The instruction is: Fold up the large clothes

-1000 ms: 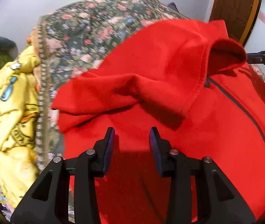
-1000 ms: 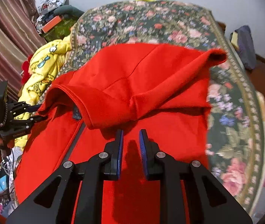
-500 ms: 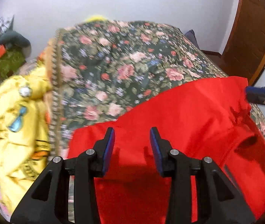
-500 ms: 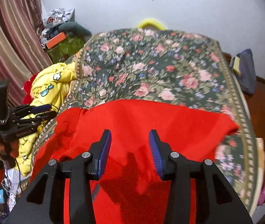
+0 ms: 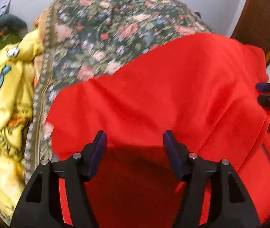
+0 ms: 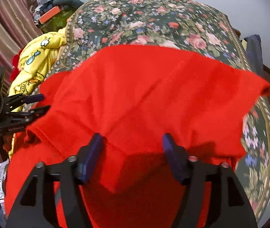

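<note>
Both tongs stand spread wide with nothing between their blue pads. The left gripper (image 5: 135,140) hangs over the near part of the red garment (image 5: 163,98), its jaws well apart and free of the cloth. The right gripper (image 6: 132,142) does the same on the other side, jaws just as wide, holding nothing. Each shows at the edge of the other's view, the left one at the garment's left border, the right one at its right border.

The red garment lies across the near end of the bed, a folded layer on top, its far edge a fairly straight line across the floral bedspread (image 6: 154,19). A dark zip line runs down the lower layer near the right edge in the left wrist view.

To the left of the bed is a heap of yellow fabric (image 5: 3,98) with cartoon prints; there is dark lettering on it, too blurred to read. Beyond it sit a green bundle with an orange box (image 6: 49,17) on it; any label there is too small to make out. I can see no containers clearly.
</note>
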Tool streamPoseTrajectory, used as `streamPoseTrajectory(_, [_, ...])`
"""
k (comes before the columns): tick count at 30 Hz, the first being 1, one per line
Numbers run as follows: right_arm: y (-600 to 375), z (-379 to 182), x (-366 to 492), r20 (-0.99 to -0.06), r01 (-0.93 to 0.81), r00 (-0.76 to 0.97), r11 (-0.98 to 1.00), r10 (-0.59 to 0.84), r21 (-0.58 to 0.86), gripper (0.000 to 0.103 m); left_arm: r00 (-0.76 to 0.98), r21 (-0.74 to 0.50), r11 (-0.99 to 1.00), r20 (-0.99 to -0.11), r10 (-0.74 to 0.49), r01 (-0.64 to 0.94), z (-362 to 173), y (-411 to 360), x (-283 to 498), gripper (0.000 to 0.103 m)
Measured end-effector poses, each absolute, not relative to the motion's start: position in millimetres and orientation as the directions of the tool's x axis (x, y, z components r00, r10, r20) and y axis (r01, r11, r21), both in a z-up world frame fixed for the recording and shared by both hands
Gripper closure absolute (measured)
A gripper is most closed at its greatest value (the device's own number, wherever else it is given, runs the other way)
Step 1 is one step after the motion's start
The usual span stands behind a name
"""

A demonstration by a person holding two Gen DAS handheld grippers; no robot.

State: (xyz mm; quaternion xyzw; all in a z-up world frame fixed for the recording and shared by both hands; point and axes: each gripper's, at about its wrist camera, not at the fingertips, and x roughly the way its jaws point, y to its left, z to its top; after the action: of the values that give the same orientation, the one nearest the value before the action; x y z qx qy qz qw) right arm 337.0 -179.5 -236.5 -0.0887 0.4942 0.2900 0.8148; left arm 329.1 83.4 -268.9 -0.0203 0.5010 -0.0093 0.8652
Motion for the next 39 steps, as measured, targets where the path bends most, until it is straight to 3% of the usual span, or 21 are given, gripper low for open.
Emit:
streamPoseTrajectory(10, [-201,-229,305,-0.878,-0.525,0.361,0.847,0.315,0.088,0.031,0.474,-0.063,0.995,-0.88,-0.017,-0.083,-268,109,277,0.035])
streamPoseTrajectory(20, [-227,-182,262,-0.827,-0.502,0.479,0.865,0.294,0.017,0.031,0.537,0.004,0.991,-0.84,0.075,-0.132,-211,122,226,0.034])
streamPoseTrajectory(24, [-238,-167,248,-0.804,-0.49,0.519,0.872,0.29,-0.001,0.031,0.548,-0.014,0.986,-0.833,0.08,-0.166,-198,135,204,0.029])
streamPoseTrajectory(33, [-270,-195,229,-0.845,-0.432,0.476,0.902,0.243,0.016,0.029,0.463,-0.093,0.979,-0.886,0.001,-0.179,-229,150,159,0.026])
streamPoseTrajectory(39, [-298,-216,219,-0.879,-0.381,0.417,0.923,0.229,0.06,0.029,0.38,-0.223,0.95,-0.916,-0.128,-0.217,-274,152,136,0.026])
